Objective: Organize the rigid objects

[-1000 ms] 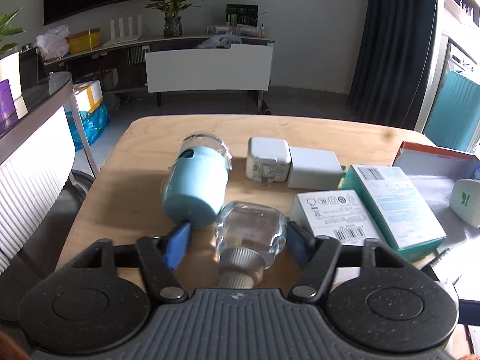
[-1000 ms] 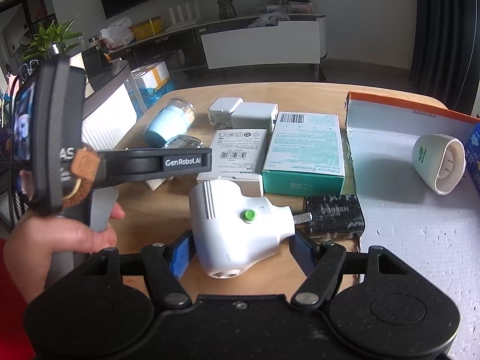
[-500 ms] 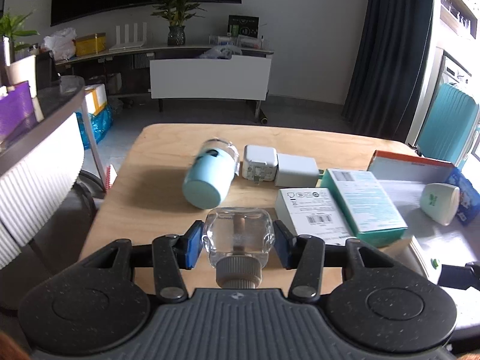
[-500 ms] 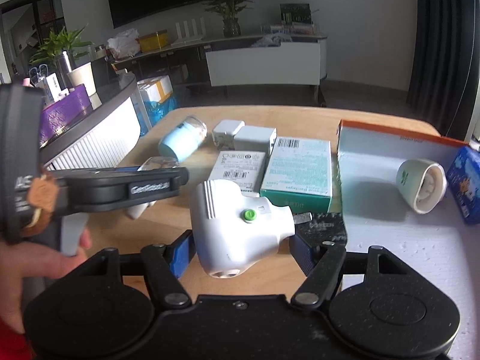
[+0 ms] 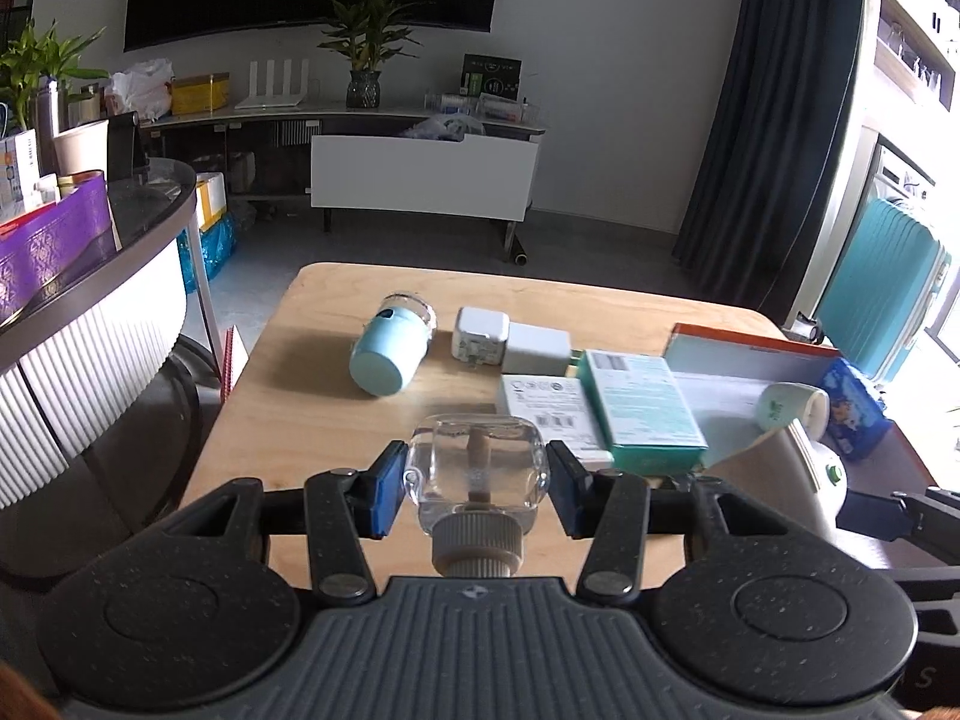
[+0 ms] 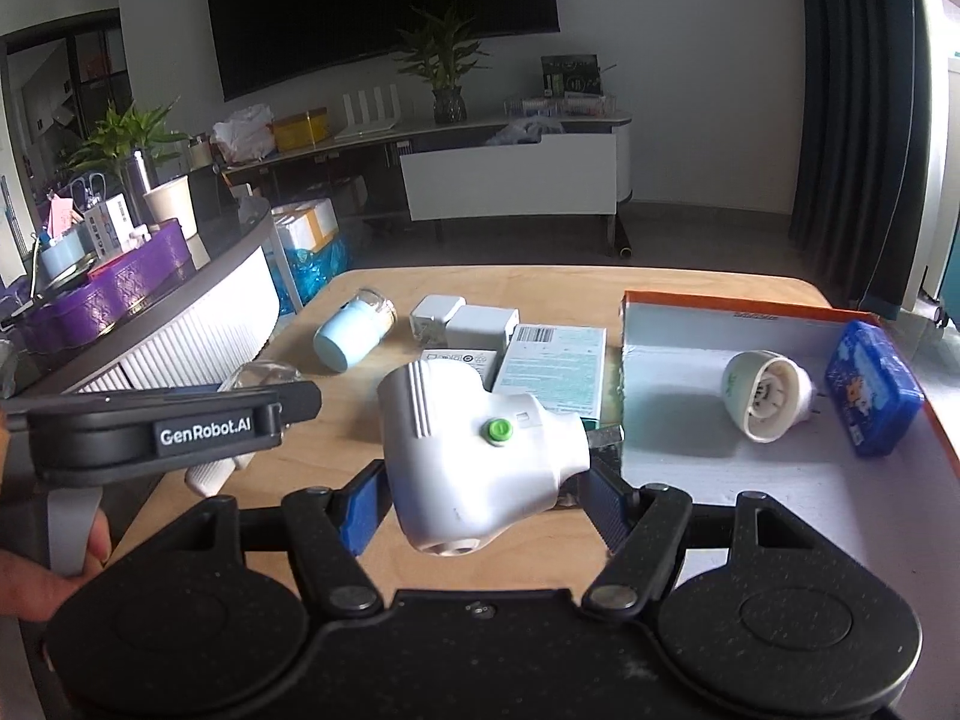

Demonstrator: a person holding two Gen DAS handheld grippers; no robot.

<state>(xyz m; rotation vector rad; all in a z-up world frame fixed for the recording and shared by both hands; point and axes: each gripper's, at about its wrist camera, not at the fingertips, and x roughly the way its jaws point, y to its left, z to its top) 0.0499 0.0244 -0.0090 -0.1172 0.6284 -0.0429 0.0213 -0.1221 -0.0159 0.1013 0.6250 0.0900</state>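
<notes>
Both pairs of jaws are clenching loads: the left gripper is squeezing a clear bottle between its blue pads, cap toward the camera, and the right gripper is pinching a white plug-in device with a green button, both loads hanging above the wooden table. In the right view, the left gripper's black body is showing at the left with a hand gripping its handle.

Just beyond the bottle, a white box and a teal box are lying side by side and touching. To the right, an orange-edged tray is holding a white cup lying on its side and a blue pack near it. Farther back, a light-blue jar is lying on its side, well left of two white chargers that are sitting together, touching. Beyond the table, a white bench is standing before a long shelf with a plant.
</notes>
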